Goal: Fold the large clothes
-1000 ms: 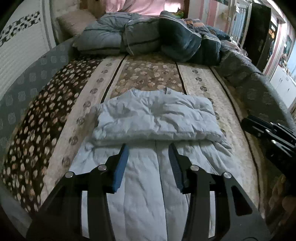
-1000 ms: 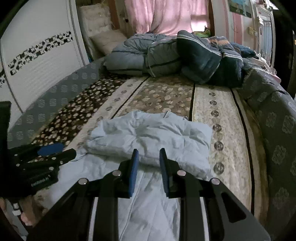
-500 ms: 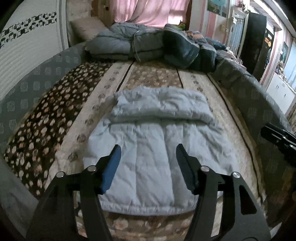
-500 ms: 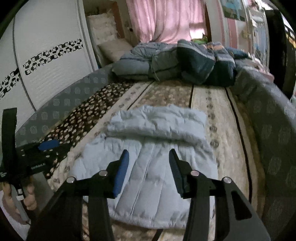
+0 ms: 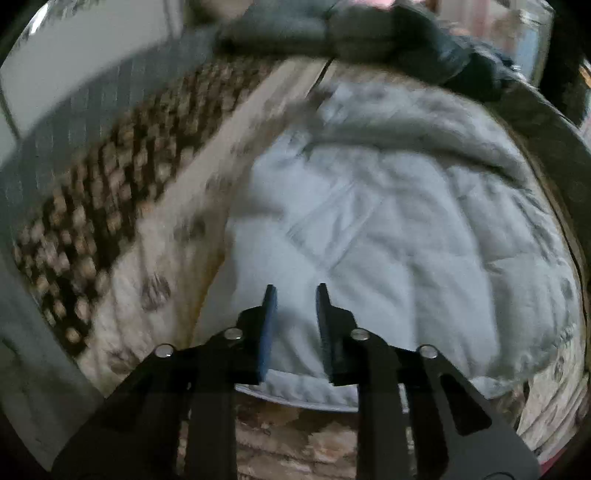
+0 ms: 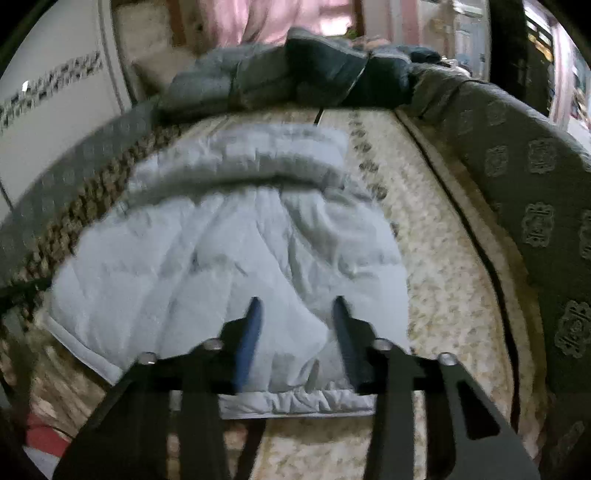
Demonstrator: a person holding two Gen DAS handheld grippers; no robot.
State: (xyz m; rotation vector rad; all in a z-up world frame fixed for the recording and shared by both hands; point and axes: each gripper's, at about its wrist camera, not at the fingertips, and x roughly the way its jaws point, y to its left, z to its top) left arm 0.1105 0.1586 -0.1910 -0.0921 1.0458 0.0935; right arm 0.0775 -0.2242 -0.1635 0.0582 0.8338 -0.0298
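A pale blue quilted jacket (image 5: pixel 388 229) lies flat on the patterned bed cover (image 5: pixel 122 206), its far part folded over toward me. It also shows in the right wrist view (image 6: pixel 221 251). My left gripper (image 5: pixel 295 291) is open, low over the jacket's near left hem. My right gripper (image 6: pixel 295 306) is open, low over the near right hem (image 6: pixel 295 400), with fabric bulging between the jaws. Neither holds cloth.
A heap of dark blue and grey bedding (image 6: pixel 295 77) lies at the far end of the bed. A grey patterned padded edge (image 6: pixel 535 192) runs along the right. A white wardrobe (image 6: pixel 51 85) stands on the left. Pink curtains (image 6: pixel 280 18) hang behind.
Both grippers have dropped down and forward onto the jacket's near hem. The left jaws have narrowed. The views are blurred by motion.
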